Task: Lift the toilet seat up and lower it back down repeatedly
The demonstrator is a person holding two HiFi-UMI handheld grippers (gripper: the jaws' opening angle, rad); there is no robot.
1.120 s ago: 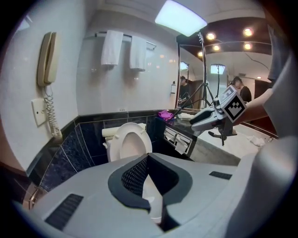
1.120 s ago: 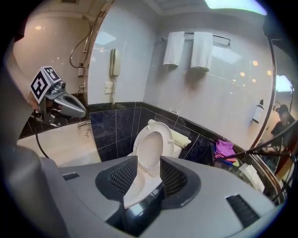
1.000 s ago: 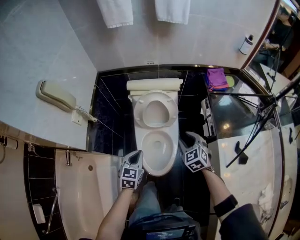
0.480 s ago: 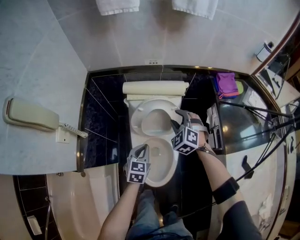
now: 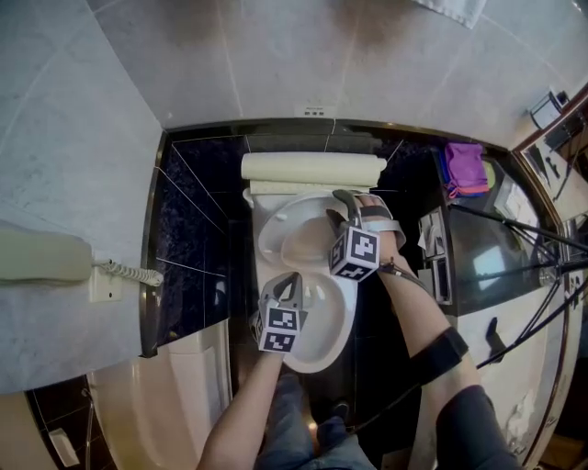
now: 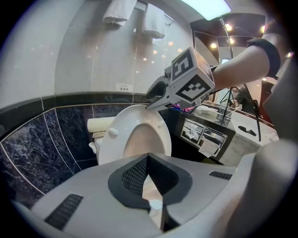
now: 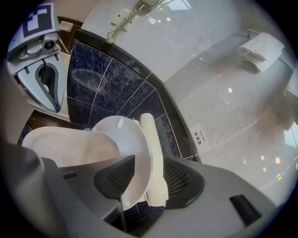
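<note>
The white toilet seat [image 5: 273,235] stands raised over the bowl [image 5: 323,338], with the cream lid [image 5: 312,169] up behind it. My right gripper [image 5: 341,207] reaches the seat's upper right rim. In the right gripper view the seat's edge [image 7: 138,158] runs between the jaws of that gripper [image 7: 150,182], which stand wide, and I see no pad pressing on it. My left gripper [image 5: 290,279] hovers over the bowl's front left, shut and empty. From the left gripper view the seat [image 6: 116,139] is upright, with the right gripper [image 6: 152,104] at its top.
A wall phone [image 5: 44,256] hangs at the left and a bathtub [image 5: 156,404] lies below it. A dark counter [image 5: 478,266] at the right carries a tissue box [image 5: 434,250] and a purple cloth [image 5: 466,166]. Tripod legs [image 5: 524,240] cross it. Towels [image 6: 122,11] hang above.
My right gripper has risen from the bowl's front right to the raised seat's upper right rim. My left gripper has shifted slightly in over the bowl. The seat has stayed up.
</note>
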